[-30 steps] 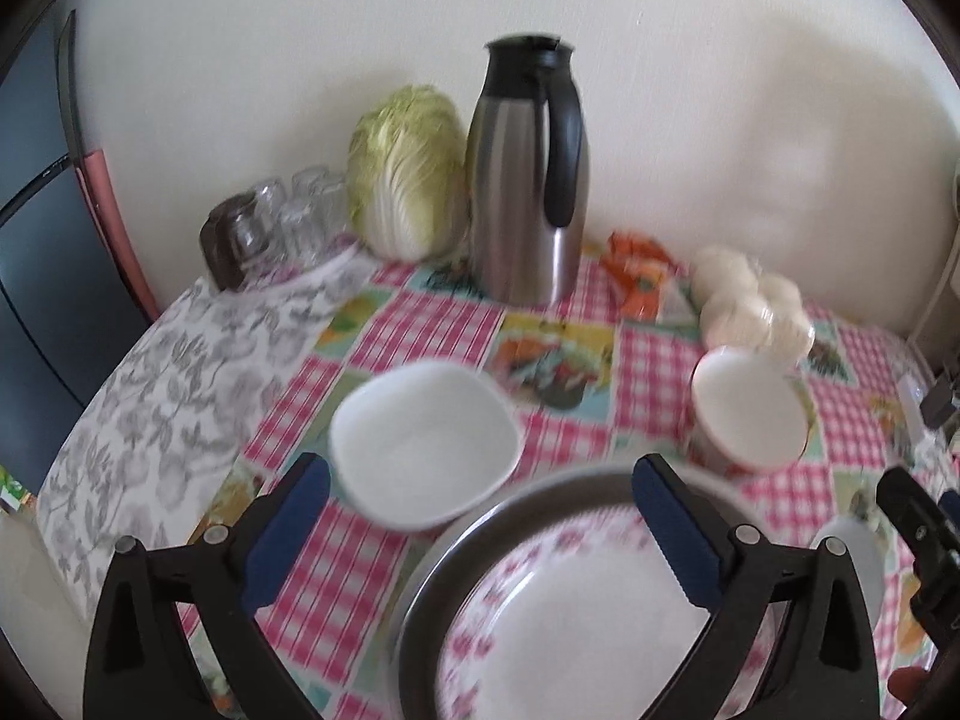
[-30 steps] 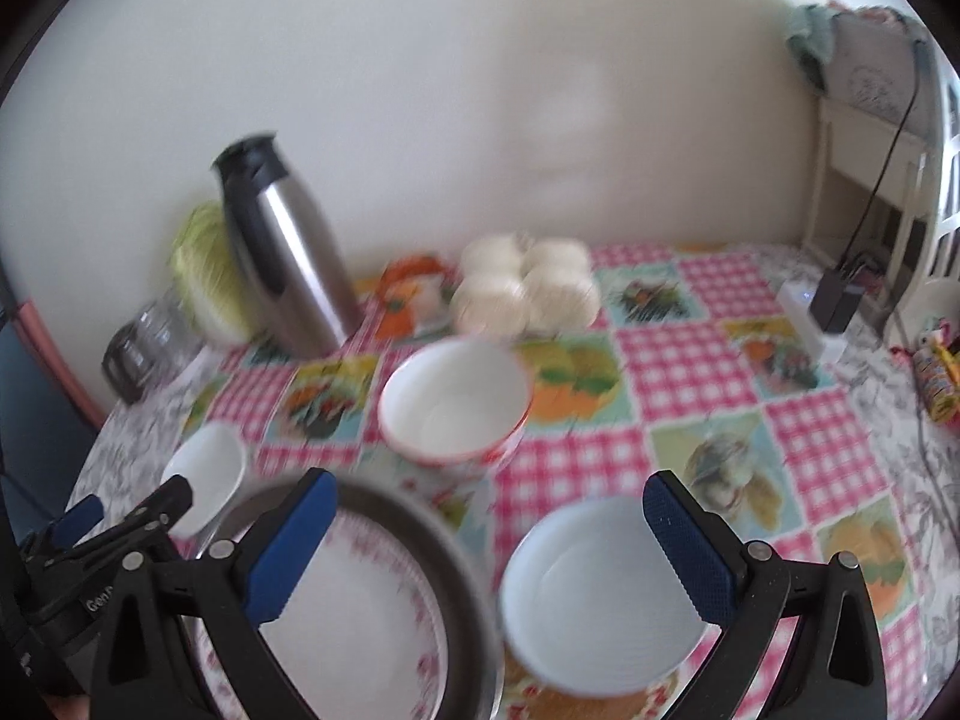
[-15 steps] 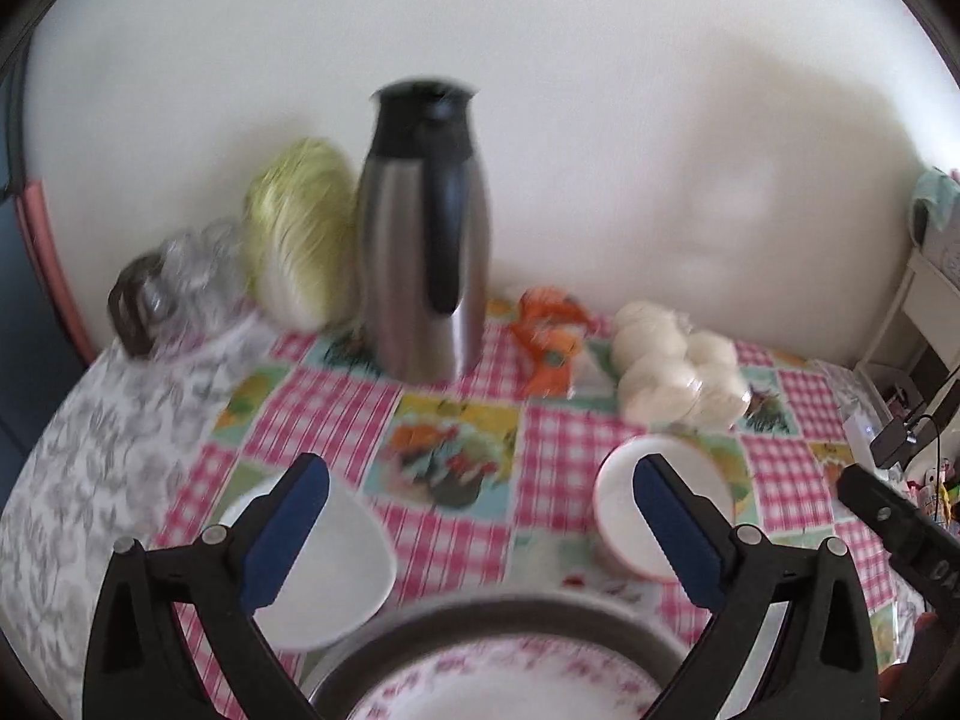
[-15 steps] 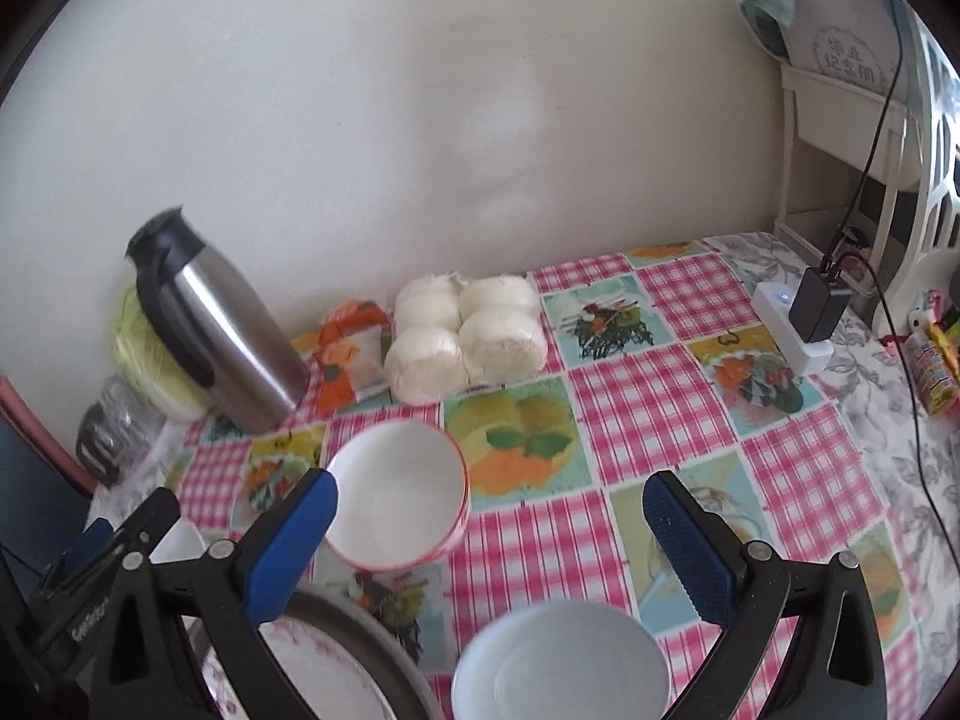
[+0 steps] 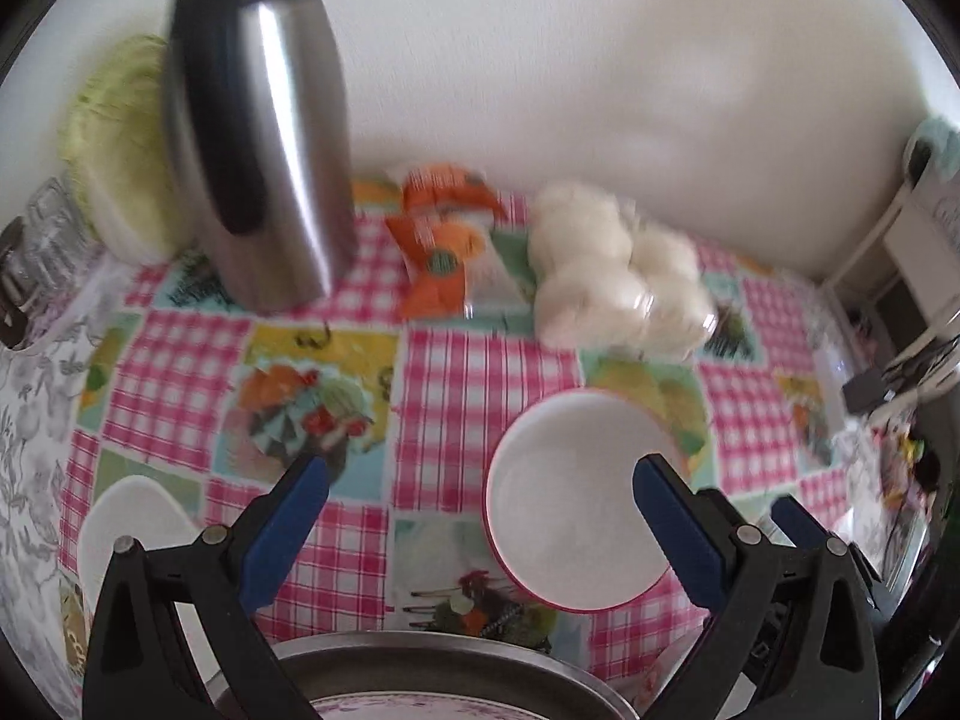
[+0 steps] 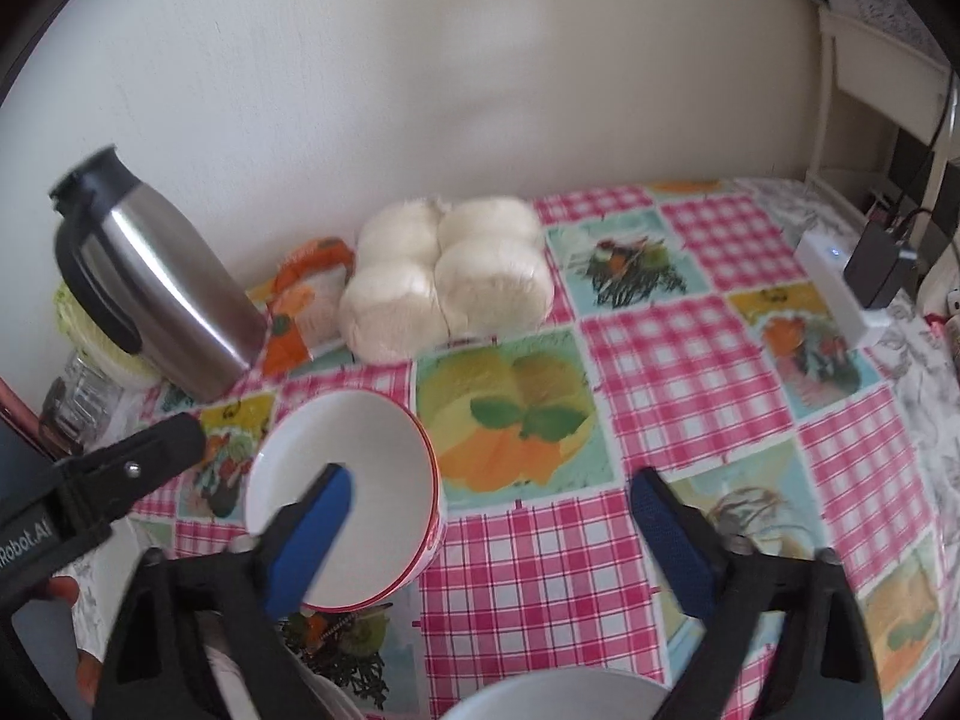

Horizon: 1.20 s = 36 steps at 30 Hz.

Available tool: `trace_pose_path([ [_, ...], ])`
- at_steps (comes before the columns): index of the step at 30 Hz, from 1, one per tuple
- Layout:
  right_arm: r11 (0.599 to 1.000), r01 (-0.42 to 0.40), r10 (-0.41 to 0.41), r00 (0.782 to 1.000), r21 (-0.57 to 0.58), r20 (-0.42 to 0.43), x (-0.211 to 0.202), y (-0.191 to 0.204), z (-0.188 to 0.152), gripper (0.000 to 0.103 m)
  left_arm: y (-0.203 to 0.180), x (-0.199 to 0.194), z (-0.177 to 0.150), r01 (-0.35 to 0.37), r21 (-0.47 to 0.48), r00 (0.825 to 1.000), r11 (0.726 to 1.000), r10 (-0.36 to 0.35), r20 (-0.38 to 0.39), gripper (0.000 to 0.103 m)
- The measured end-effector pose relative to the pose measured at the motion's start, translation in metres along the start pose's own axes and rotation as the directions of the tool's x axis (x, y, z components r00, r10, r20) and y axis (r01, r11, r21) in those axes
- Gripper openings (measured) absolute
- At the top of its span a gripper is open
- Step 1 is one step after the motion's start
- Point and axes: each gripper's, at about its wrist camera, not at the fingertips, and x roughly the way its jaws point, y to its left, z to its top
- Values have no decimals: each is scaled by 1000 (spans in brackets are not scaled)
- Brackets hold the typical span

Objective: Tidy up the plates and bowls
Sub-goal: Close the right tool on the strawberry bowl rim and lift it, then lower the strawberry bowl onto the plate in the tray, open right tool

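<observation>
A white bowl with a red rim [image 5: 573, 495] stands on the checked tablecloth; it also shows in the right wrist view [image 6: 342, 495]. My left gripper [image 5: 480, 516] is open and empty, its right finger over the bowl. My right gripper [image 6: 492, 522] is open and empty, its left finger over the same bowl. A white squarish bowl [image 5: 129, 531] sits at the lower left. A metal-rimmed floral plate [image 5: 444, 681] lies at the bottom edge. Another white bowl [image 6: 558, 696] shows at the bottom of the right wrist view.
A steel thermos jug [image 5: 258, 138], a cabbage [image 5: 111, 150], glass cups [image 5: 36, 240], an orange packet [image 5: 441, 240] and bagged white buns [image 5: 612, 270] stand along the wall. A white power strip with a charger [image 6: 840, 288] lies at the right.
Both grippers moved forward over the table toward the wall. The red-rimmed bowl now lies nearer both grippers, and the plate and near white bowl slid to the bottom edges.
</observation>
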Motion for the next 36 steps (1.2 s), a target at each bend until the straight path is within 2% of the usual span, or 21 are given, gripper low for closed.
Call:
trace_pose_path([
  [1,1000,-3,3,1000,7,-16,5,0,-2,81,-1,8,0,-6,0,1000,1000,6,-23,97],
  [3,999,-30,31,998,21,-50,16,0,-4,69,-2,21,0,-13,3,998,1000,14,-54,83],
  [4,999,-37,38,997,21,-62,20,1,-5,64,-2,29,0,-15,3,997,1000,15,-79,72],
  [5,999,-40,42,996,19,-75,25,2,-7,54,-2,34,0,-9,1,995,1000,9,-96,65],
  [6,999,-40,42,995,19,-87,29,3,-8,46,-2,40,-1,0,-3,993,1000,0,-117,61],
  [9,997,-68,72,989,37,-132,42,4,-12,36,-2,54,-2,8,-9,986,1000,-10,-165,46],
  [11,996,-85,89,985,31,-151,48,6,-13,31,-1,62,-4,14,-21,980,1000,-18,-198,26],
  [14,993,-111,114,979,28,-169,53,9,-13,24,-4,70,-7,22,-8,976,1000,-23,-215,11],
  [15,992,-123,126,977,27,-172,54,11,-14,19,-6,70,-7,14,4,978,1000,-13,-210,11],
  [22,993,-116,119,981,25,-156,45,8,-9,15,-11,54,-4,60,8,988,998,-58,-143,8],
  [30,993,-122,121,990,-10,-79,-7,11,3,15,-17,-7,-11,79,12,996,997,-79,-36,8],
  [36,990,-122,116,991,-75,-73,-43,29,-5,15,3,-48,-23,80,-41,997,996,-81,-2,8],
])
